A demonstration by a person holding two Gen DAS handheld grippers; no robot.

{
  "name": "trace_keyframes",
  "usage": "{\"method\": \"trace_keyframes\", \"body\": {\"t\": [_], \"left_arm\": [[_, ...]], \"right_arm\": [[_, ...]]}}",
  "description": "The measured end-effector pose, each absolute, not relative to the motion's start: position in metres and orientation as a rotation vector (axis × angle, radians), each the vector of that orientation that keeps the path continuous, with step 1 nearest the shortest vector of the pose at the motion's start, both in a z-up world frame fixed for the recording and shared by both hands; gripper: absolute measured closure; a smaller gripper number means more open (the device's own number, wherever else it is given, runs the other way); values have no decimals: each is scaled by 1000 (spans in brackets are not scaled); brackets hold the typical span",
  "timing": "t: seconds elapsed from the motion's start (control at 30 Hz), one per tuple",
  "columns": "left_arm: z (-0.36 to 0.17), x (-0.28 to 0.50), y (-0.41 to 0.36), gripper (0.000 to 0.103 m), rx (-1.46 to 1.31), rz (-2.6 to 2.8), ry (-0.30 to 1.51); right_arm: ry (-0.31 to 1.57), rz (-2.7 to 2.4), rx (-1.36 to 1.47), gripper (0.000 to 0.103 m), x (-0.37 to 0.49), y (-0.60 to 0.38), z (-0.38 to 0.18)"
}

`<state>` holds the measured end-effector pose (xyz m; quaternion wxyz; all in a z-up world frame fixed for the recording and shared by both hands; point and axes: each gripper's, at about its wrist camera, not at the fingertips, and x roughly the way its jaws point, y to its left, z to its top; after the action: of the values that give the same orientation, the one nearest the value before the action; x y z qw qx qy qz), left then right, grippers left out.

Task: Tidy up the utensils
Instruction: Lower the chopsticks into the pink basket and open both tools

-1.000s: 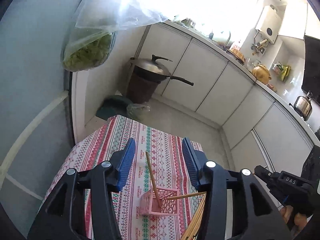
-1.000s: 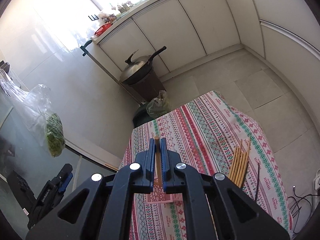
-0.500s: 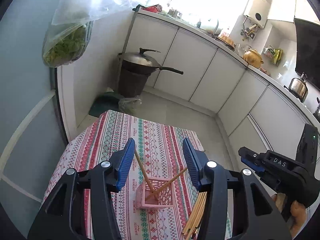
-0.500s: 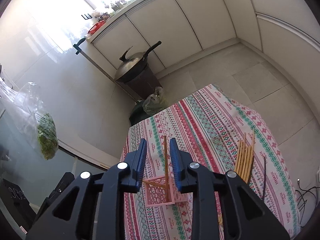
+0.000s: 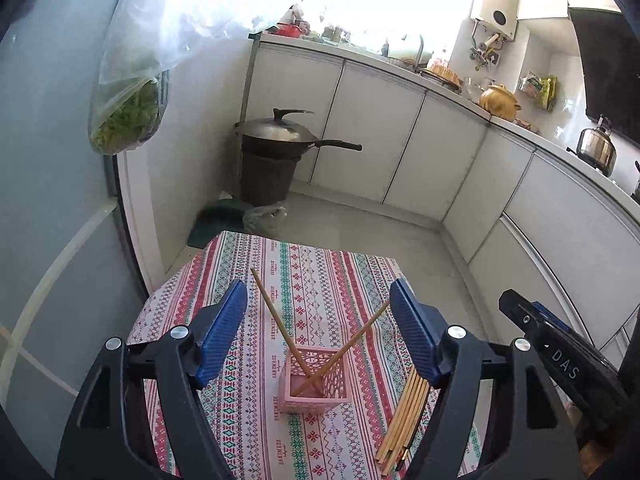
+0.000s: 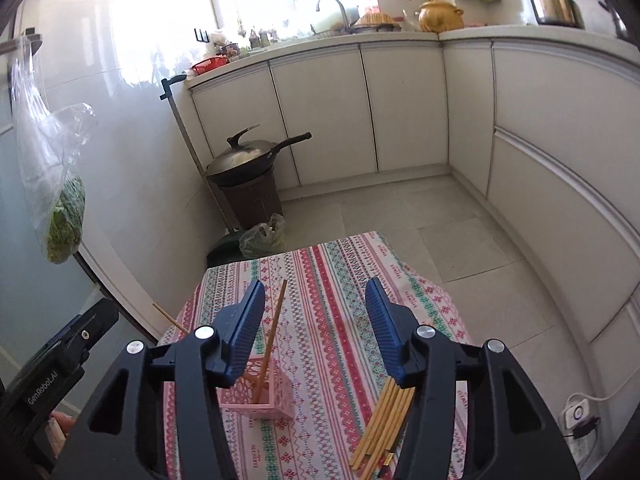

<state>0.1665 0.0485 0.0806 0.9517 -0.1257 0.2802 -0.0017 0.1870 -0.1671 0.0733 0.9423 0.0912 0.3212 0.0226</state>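
Both hand-held grippers are released and their jaws are opening, with nothing pressed between the pads. The left hand-held gripper (image 5: 318, 334) frames the pink basket (image 5: 316, 384) just ahead of and below its blue ribbed pads (image 5: 224, 330). The right hand-held gripper (image 6: 314, 328) has the same basket (image 6: 262, 394) under its left jaw.

Two chopsticks (image 5: 280, 332) stand crossed in the basket, leaning outward at steep angles. The loose bundle of chopsticks (image 5: 404, 416) lies flat on the counter's striped cloth (image 5: 316, 276), just below the left gripper's right jaw and beneath the right gripper's right jaw (image 6: 382, 420).

The basket looks light: thin perforated plastic, square, small-footed. The long sticks leaning over its rim act as levers, so a brush from an opening jaw could tip it over. The woven cloth may slide or wrinkle under a dragging fingertip, shifting the bundle. The sticks are smooth, slender and pale wood or bamboo, so pinching one from a tight row risks lifting several or rolling the rest toward the counter edge.
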Motion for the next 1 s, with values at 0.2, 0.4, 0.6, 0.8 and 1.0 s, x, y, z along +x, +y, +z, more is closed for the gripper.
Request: {"method": "trace_keyframes", "body": {"t": [0.2, 0.4, 0.6, 0.8, 1.0], "left_arm": [[72, 157, 41, 26, -216, 9, 576], [56, 143, 36, 14, -200, 24, 583], [36, 139, 22, 10, -161, 26, 621], [18, 141, 5, 8, -117, 10, 660], [-2, 144, -15, 7, -70, -22, 711]], "right_arm": [[624, 7, 110, 35, 168, -165, 70], [618, -77, 58, 16, 150, -170, 56], [657, -141, 71, 9, 141, -194, 38], [727, -174, 57, 7, 136, -215, 15], [834, -233, 79, 7, 132, -248, -14]]}}
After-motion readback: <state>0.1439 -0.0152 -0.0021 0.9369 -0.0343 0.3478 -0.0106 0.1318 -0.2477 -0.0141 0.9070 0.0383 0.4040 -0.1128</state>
